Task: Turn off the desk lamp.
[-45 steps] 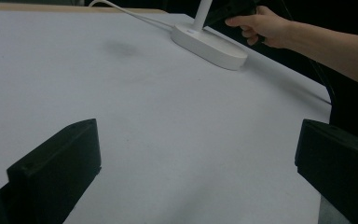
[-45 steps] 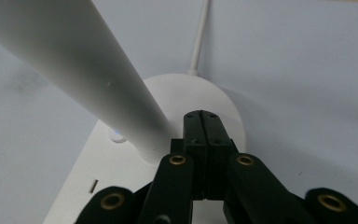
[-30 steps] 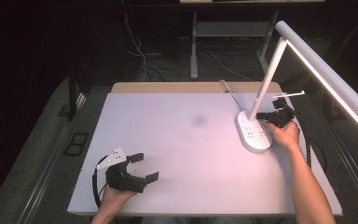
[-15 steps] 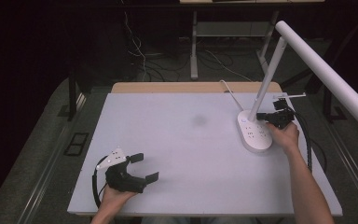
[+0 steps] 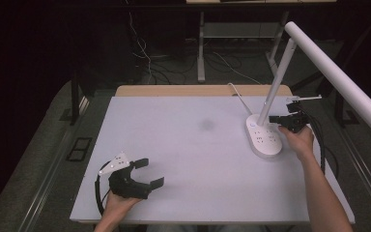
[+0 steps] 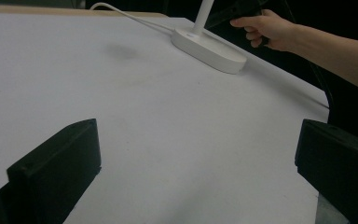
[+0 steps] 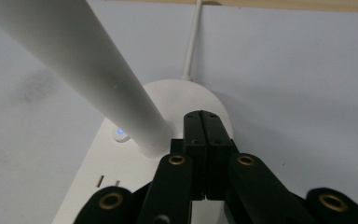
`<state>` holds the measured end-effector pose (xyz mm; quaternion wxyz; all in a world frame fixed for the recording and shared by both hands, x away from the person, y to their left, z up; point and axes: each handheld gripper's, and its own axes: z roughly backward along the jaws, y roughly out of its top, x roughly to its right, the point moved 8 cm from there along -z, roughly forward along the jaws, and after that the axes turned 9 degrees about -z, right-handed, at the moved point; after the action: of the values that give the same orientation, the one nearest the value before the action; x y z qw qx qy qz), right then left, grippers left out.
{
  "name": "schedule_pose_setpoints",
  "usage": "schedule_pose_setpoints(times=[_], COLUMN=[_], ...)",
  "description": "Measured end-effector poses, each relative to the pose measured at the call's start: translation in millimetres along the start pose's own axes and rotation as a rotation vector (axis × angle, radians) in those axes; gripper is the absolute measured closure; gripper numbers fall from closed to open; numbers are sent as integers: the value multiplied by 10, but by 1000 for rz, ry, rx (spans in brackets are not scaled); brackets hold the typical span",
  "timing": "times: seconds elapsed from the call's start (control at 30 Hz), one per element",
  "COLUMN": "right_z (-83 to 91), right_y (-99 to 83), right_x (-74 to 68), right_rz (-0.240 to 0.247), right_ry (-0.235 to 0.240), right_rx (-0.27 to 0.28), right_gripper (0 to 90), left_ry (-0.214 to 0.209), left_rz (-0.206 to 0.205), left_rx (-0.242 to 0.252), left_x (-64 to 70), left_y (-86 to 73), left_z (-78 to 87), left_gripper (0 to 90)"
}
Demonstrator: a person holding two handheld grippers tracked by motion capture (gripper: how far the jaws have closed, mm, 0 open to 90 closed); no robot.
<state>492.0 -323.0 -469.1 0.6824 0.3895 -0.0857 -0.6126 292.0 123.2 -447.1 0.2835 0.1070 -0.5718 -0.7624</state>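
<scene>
The lamp (image 5: 265, 140), at right of the high view, had its bar lit a second ago; now it is dark. The right gripper (image 5: 276, 119), jaws pressed together empty, sits by the stem, so it likely switched it off. The left gripper (image 5: 147, 173) rests wide open, lower left.

Left hand (image 5: 118, 203) low at the near left, wrapped around the left gripper (image 5: 149, 173), jaws spread wide and pointing forward and to the right, resting on or just above the surface, hard to tell which. Right forearm (image 5: 321, 193) stretched forward along the right side, right hand (image 5: 297, 140) gripping the right gripper (image 5: 274, 119) from behind. Jaws there pressed flat together with nothing between them, tips aimed leftward.
</scene>
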Motion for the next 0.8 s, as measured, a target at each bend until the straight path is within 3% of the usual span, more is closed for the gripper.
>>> schedule_pose_setpoints(times=[0.23, 0.27, 0.6, 0.8], right_z=[157, 176, 380, 530], right_y=[27, 28, -2, -51], right_x=[-59, -58, -158, -205], right_rz=[9, 17, 33, 19], right_ry=[2, 2, -16, -4], right_rx=[14, 17, 26, 40], right_gripper=[897, 798, 764, 715], left_ry=[-3, -4, -11, -15], left_rz=[-6, -6, -5, -9], left_rx=[1, 1, 6, 10], left_x=[23, 25, 45, 58], left_y=[5, 5, 16, 22], left_z=[0, 0, -1, -3], left_gripper=[0, 0, 0, 0])
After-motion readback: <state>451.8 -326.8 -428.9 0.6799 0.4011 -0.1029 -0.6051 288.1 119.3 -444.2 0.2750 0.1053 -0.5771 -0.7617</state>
